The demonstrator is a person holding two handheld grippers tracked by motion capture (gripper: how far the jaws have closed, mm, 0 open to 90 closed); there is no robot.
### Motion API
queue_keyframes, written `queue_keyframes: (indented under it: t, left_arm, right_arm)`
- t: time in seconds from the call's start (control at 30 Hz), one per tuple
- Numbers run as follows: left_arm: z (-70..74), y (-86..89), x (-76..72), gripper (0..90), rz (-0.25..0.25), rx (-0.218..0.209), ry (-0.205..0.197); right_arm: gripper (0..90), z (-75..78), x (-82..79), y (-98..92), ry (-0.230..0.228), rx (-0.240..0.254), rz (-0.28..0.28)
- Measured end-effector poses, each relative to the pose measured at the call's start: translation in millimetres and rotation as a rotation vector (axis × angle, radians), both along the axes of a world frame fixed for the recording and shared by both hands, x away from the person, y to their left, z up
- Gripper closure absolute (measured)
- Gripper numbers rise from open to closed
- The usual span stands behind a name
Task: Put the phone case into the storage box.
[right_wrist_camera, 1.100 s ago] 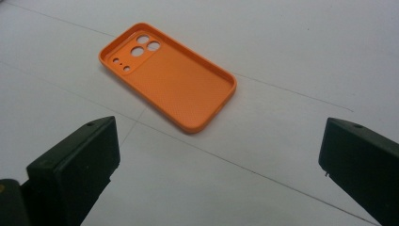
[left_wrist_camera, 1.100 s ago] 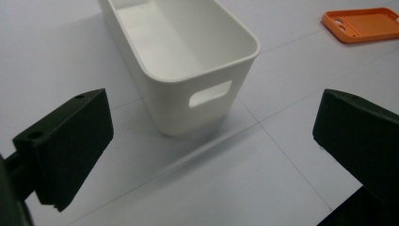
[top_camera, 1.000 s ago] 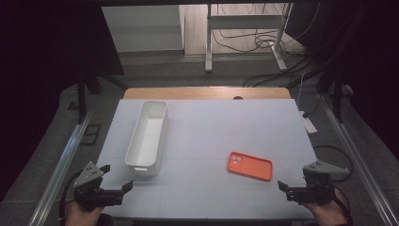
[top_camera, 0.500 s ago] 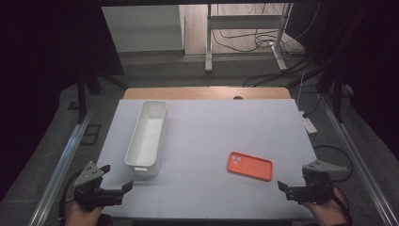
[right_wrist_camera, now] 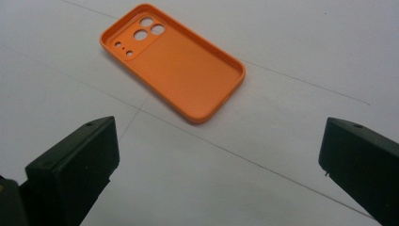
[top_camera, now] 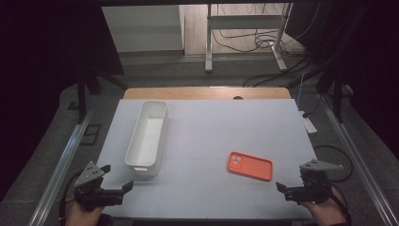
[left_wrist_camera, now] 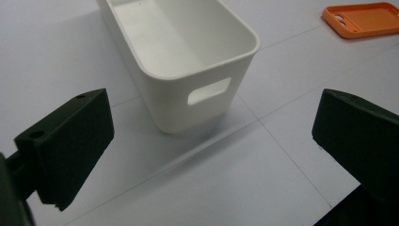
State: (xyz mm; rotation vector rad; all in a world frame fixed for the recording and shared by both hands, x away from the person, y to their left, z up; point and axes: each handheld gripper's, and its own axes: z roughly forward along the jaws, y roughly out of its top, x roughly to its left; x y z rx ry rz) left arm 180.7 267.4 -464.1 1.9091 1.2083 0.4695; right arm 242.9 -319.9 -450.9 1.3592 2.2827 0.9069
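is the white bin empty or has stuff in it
Empty: the white bin shows only its bare white floor; the orange phone case lies outside.

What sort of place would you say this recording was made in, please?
Probably a lab or workshop set up for recording handling tasks. A white table stands on a hard floor amid loose cables and a metal stand, and it bears just a white bin and an orange phone case.

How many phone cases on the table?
1. A single orange silicone phone case lies open side up on the white table, in front of the right gripper, right of the white plastic bin.
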Motion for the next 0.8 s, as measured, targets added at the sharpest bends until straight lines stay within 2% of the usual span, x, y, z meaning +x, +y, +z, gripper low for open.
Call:
queue_keyframes:
  t: [0.1,0.8]
  left_arm:
    - [-0.1,0.4,0.1,0.1,0.003,-0.003,0.001]
    - [-0.2,0.3,0.7,0.6,0.001,-0.001,0.003]
  right_arm:
    - [0.0,0.1,0.5,1.6,0.000,-0.013,0.003]
    - [0.0,0.4,13.0,11.7,-0.001,-0.006,0.038]
